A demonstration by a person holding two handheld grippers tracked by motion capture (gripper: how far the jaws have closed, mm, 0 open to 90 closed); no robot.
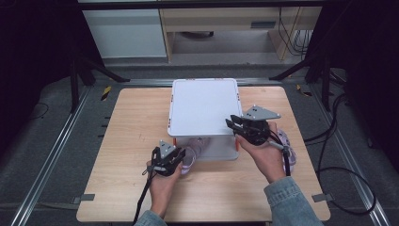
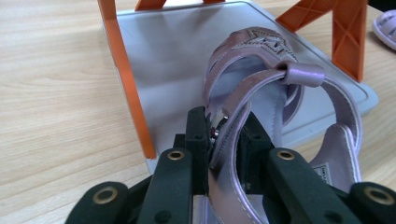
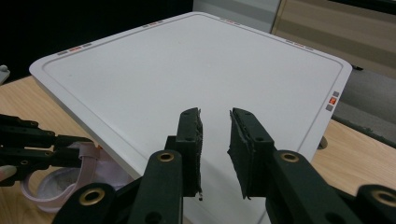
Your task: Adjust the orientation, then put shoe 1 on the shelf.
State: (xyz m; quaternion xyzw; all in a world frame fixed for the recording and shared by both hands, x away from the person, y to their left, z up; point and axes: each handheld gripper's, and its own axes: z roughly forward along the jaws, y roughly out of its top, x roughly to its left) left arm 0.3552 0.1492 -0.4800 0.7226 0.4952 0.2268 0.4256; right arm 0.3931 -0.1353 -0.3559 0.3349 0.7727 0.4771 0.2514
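The lilac sandal (image 2: pixel 261 93) is lying with its toe on the lower shelf of the white two-tier rack (image 1: pixel 202 106), its heel end overhanging the front edge toward the person. It is showing a glossy pale-purple upper, a looped strap and a small metal buckle. The left gripper (image 2: pixel 224 135) is clamping its jaws on the rear strap beside that buckle, so placement appears under way rather than finished: the shoe is only partly on the shelf. A second matching sandal (image 1: pixel 288 143) is waiting on the wooden table (image 1: pixel 127 141), just right of the rack beside the right hand. The right gripper (image 3: pixel 215 140) is hovering above the rack's top panel, jaws slightly apart, gripping nothing.
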